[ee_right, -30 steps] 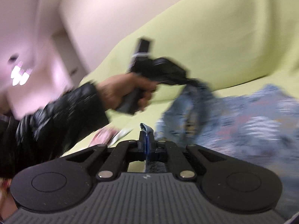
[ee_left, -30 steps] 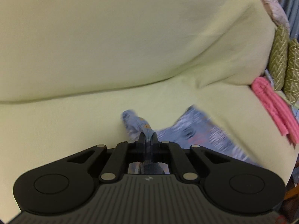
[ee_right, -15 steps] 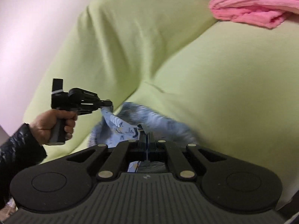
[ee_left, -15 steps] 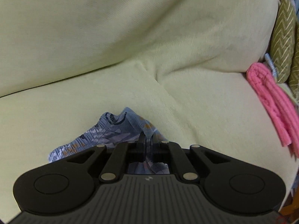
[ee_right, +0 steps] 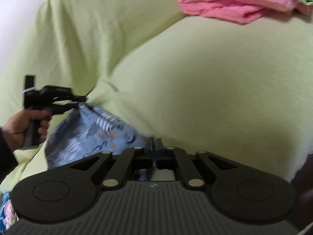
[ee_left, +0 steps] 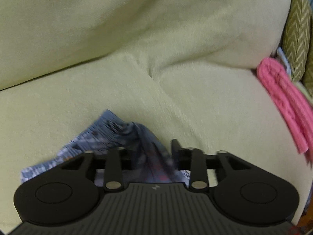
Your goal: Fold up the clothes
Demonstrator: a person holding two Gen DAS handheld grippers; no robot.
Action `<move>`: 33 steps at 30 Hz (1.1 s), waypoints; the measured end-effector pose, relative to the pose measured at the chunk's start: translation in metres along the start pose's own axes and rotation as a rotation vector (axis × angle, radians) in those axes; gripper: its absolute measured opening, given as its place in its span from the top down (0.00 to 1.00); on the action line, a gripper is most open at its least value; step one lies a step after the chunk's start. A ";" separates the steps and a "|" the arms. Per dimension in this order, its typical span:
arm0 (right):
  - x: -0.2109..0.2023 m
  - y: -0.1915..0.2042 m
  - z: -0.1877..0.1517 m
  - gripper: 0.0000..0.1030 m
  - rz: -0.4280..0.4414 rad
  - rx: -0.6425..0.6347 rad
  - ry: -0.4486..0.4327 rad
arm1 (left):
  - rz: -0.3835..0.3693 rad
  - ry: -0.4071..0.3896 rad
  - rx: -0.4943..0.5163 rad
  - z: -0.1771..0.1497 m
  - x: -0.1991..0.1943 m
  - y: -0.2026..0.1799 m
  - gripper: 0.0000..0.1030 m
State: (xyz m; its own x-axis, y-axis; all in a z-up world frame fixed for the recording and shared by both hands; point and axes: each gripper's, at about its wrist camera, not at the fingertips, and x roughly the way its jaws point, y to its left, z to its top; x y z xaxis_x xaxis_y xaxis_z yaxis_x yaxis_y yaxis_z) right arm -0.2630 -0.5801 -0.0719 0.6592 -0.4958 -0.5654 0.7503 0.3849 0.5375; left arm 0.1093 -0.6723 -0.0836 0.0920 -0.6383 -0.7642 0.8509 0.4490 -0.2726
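A blue-grey patterned garment [ee_left: 109, 137] lies on the yellow-green sofa seat [ee_left: 195, 101]. My left gripper [ee_left: 154, 148] stands open, jaws apart, with the cloth running up between them; only its right fingertip [ee_left: 175, 144] shows clearly. In the right wrist view the same garment [ee_right: 88, 137] lies spread at lower left, with the left gripper [ee_right: 78, 102] and the hand at its far edge. My right gripper [ee_right: 153, 144] is shut on the garment's near edge.
A folded pink cloth [ee_left: 283, 101] lies at the right end of the seat, also at the top of the right wrist view [ee_right: 230, 2]. Green zigzag cushions [ee_left: 297, 29] stand behind it. The sofa backrest [ee_left: 97, 19] rises beyond the seat.
My left gripper has opened over the garment, its jaws now wide apart. The garment has come down onto the seat. My right gripper stays shut on its edge.
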 end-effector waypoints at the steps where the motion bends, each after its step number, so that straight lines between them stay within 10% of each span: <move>1: -0.003 0.003 0.000 0.94 0.010 -0.014 -0.004 | -0.004 -0.013 -0.008 0.000 -0.008 0.006 0.50; 6: -0.021 0.021 0.001 0.91 0.081 -0.098 -0.020 | 0.025 -0.070 -0.007 -0.006 -0.056 0.041 0.38; 11: -0.031 0.055 -0.017 0.64 0.201 -0.224 0.025 | 0.077 -0.034 -0.026 -0.038 -0.085 0.078 0.38; 22: 0.004 0.135 -0.079 0.56 0.386 -0.478 0.257 | 0.027 -0.003 -0.043 -0.064 -0.056 0.106 0.40; 25: 0.010 0.150 -0.092 0.52 0.367 -0.602 0.296 | 0.060 -0.035 -0.046 -0.059 -0.046 0.114 0.60; 29: 0.004 0.141 -0.086 0.57 0.216 -0.638 0.218 | 0.040 -0.053 -0.074 -0.056 -0.043 0.124 0.57; 33: -0.021 0.139 -0.077 0.56 0.254 -0.668 0.180 | 0.052 -0.086 -0.044 -0.071 -0.069 0.121 0.46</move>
State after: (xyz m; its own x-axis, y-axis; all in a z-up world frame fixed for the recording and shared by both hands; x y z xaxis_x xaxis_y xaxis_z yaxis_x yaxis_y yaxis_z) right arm -0.1688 -0.4561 -0.0332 0.7716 -0.2150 -0.5987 0.4053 0.8915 0.2022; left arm 0.1693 -0.5293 -0.1051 0.1808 -0.6642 -0.7253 0.8207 0.5083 -0.2609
